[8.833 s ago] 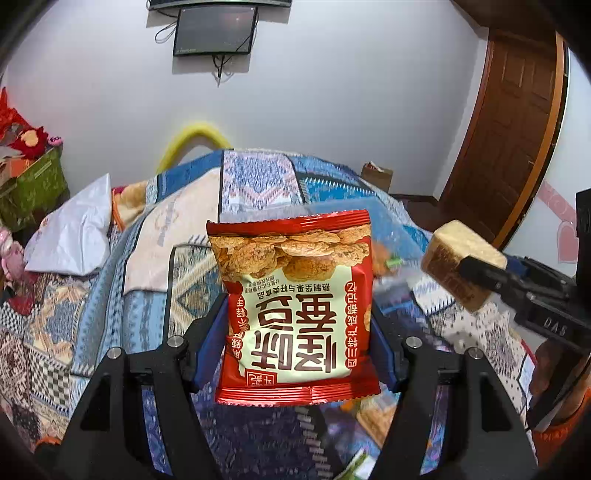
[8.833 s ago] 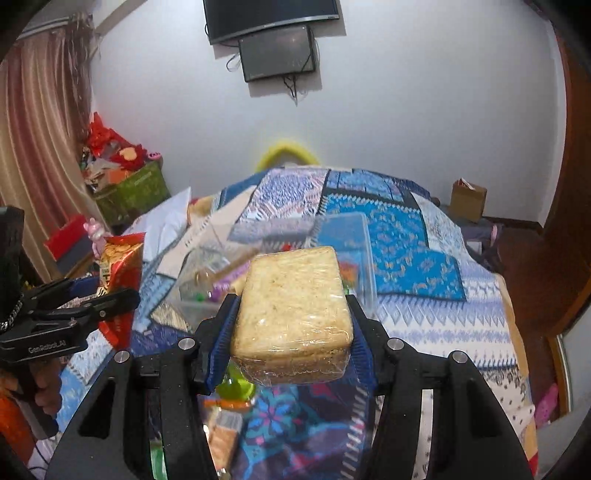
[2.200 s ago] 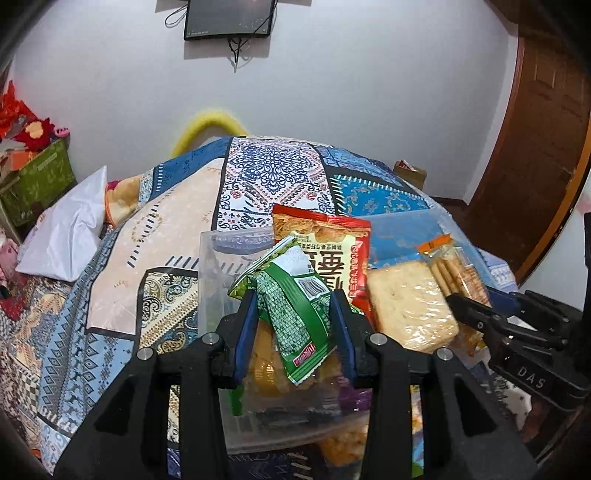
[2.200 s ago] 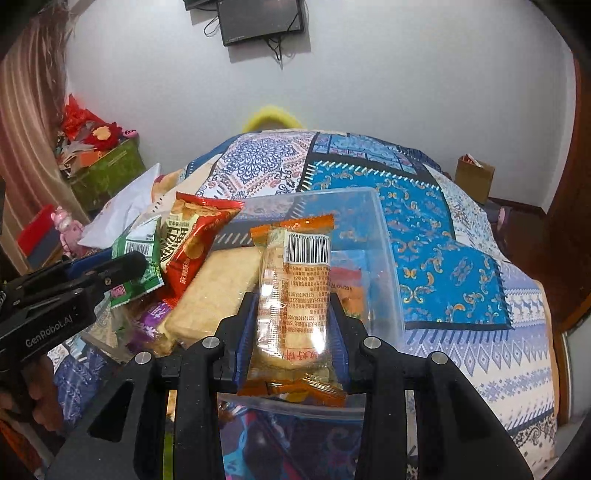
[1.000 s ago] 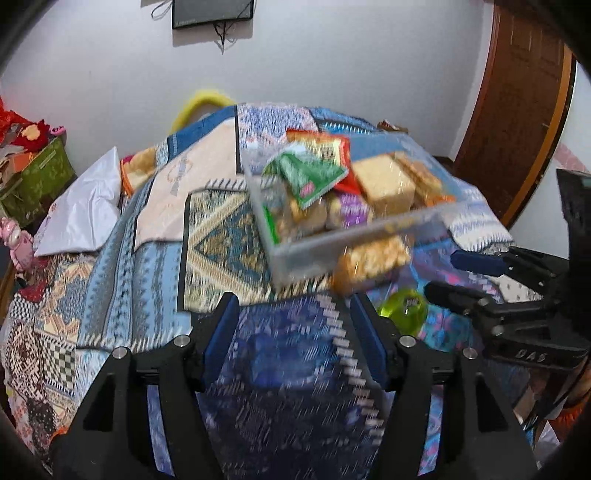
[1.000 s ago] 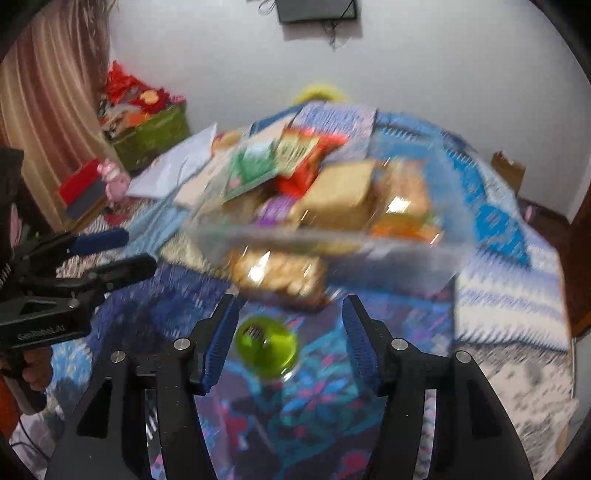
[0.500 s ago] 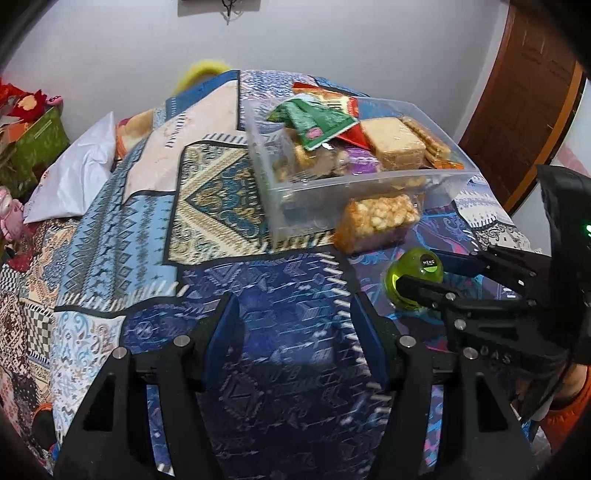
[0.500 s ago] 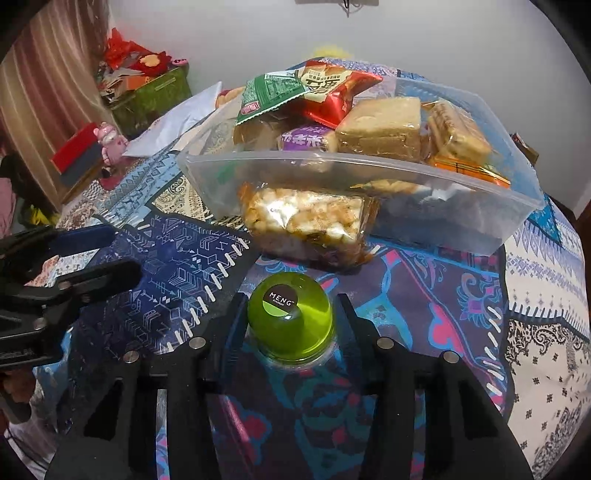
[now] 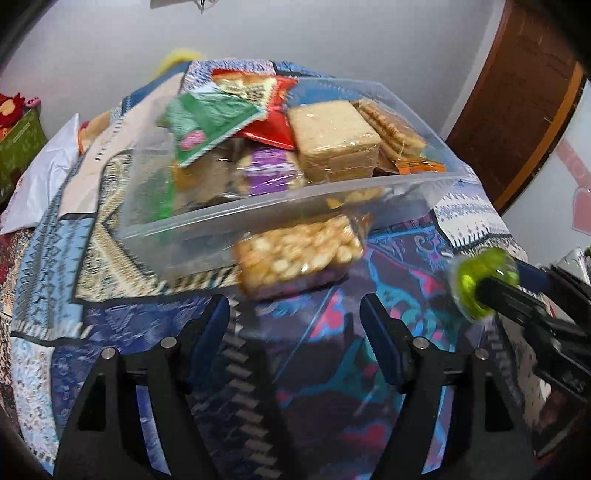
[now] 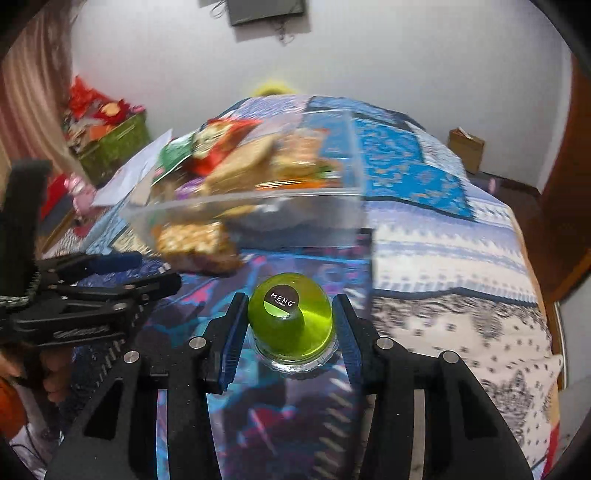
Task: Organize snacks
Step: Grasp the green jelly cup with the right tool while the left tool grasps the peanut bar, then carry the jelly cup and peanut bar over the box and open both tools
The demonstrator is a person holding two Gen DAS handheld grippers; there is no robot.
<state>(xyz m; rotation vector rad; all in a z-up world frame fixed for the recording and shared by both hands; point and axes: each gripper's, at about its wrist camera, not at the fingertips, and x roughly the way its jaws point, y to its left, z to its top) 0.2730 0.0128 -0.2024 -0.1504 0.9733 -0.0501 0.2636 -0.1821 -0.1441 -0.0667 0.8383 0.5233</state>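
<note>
Green MENG cup [image 10: 290, 319] lifted, right jaws clamped

A patchwork bedspread [image 10: 436, 236] in blue, white and purple patterns fills the middle of the frame. At the far left, a green crate [image 10: 114, 138] heaped with red items stands beside a pinkish curtain [image 10: 29, 92]. A dark screen [image 10: 267, 9] hangs top centre on the white wall [image 10: 424, 55], with a brown cardboard box [image 10: 466, 147] at mid right.

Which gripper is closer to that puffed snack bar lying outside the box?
Left. The left gripper stands open just short of the puffed snack bar; the right gripper is off to the side, clamped on a green jelly cup.
</note>
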